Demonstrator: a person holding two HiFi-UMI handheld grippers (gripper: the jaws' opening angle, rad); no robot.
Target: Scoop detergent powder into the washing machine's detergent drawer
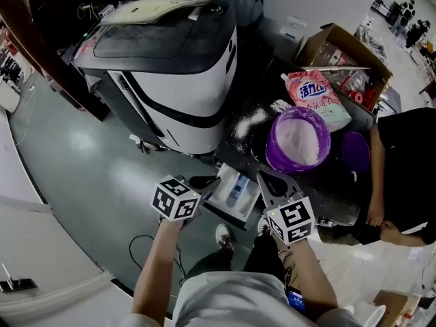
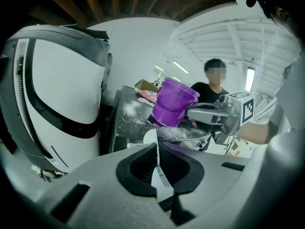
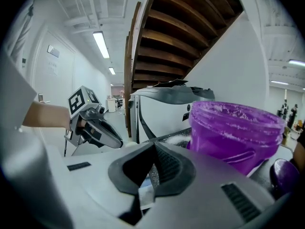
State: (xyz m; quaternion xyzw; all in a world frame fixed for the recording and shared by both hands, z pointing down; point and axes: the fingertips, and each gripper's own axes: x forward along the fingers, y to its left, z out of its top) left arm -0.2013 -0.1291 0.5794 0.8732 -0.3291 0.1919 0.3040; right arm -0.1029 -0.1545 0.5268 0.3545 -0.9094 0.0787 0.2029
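The white detergent drawer [image 1: 235, 193] with a blue insert sits between my two grippers, at the corner of the black table [image 1: 340, 196]. My left gripper [image 1: 206, 181] comes at its left edge. Its jaws are shut, and a thin white strip of the drawer [image 2: 150, 138] shows between the pads. My right gripper [image 1: 264, 178] meets the drawer's right edge, also shut, with a white and blue piece [image 3: 145, 191] in its gap. The purple bucket [image 1: 298, 139] of white powder stands just beyond. The washing machine [image 1: 170, 67] is at the upper left.
A pink detergent bag [image 1: 315, 97] and an open cardboard box [image 1: 344, 56] lie behind the bucket. Spilled powder [image 1: 248, 122] dusts the table. A purple lid [image 1: 354, 152] lies right of the bucket. A person in black [image 1: 405, 162] stands at the right. A cable [image 1: 139, 247] runs on the floor.
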